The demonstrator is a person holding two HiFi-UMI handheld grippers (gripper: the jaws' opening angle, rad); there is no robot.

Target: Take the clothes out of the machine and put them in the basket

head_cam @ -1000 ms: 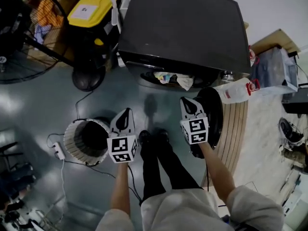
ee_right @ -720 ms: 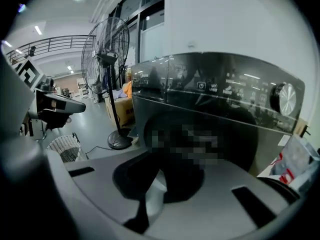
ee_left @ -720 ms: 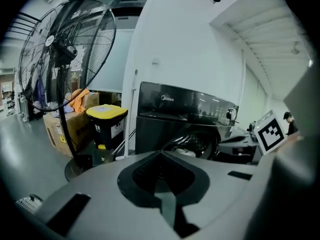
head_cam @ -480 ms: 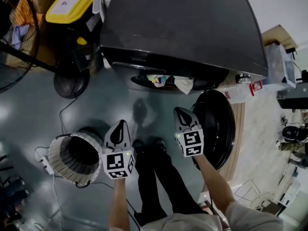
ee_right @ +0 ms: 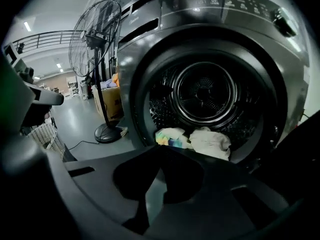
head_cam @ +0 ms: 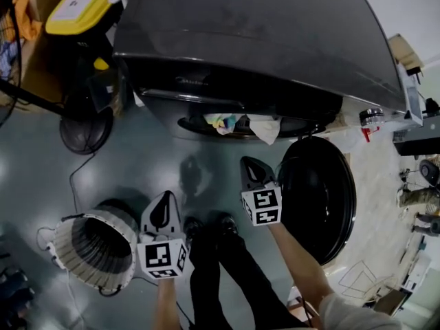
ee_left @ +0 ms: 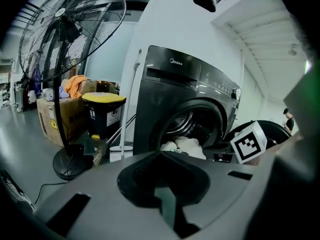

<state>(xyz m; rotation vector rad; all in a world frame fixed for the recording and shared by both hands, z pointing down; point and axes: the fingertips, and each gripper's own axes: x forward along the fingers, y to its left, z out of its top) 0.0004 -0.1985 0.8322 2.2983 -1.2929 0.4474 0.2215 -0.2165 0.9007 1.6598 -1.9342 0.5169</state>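
Head view looks down on a dark machine (head_cam: 261, 40) with its round door (head_cam: 317, 198) swung open to the right. Clothes (head_cam: 244, 124), one white piece and one multicoloured, lie at the mouth of the drum, on its front lip. The basket (head_cam: 96, 249), pale and ribbed, stands on the grey floor (head_cam: 151, 157) at lower left, well apart from the machine.

The left tool (head_cam: 166, 196) hangs just beside the basket's right rim and points toward the machine. Its jaws are together with nothing between them. The right tool (head_cam: 247, 165) is in front of the drum opening, just left of the door and short of the clothes. Its jaws are fully closed and empty too; in the right gripper view the clothes lie just beyond their tips.

A fan (head_cam: 86, 126) stands left of the machine, with a yellow-lidded bin (head_cam: 79, 9) behind it.
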